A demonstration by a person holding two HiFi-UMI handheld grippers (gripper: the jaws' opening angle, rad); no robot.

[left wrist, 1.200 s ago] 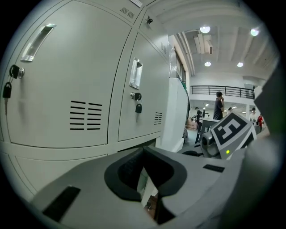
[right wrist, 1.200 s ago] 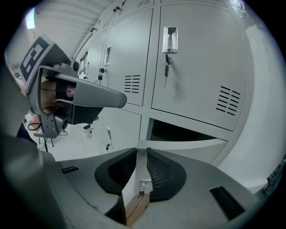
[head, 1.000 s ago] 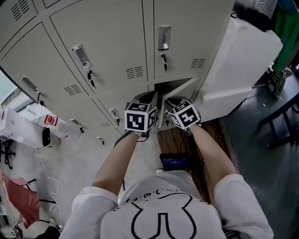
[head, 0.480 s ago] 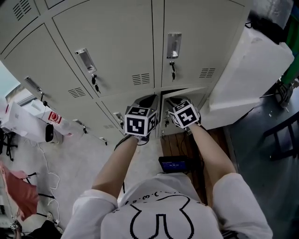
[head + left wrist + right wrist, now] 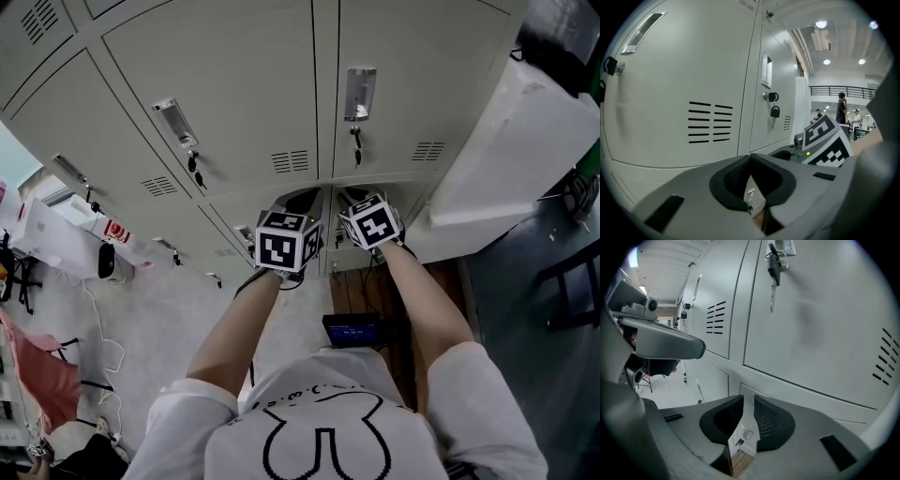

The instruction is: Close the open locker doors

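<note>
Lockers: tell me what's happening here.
A person stands at the lockers with a claw in each hand. The left claw and the right claw are both held low, side by side, against the bottom door. That door looks shut or nearly so, as no dark gap shows. Neither claw holds anything.

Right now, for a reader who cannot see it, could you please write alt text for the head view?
Seen from above, a person holds the left tool and right tool side by side at the lower lockers, below two closed upper lockers with keys in their locks.
</note>
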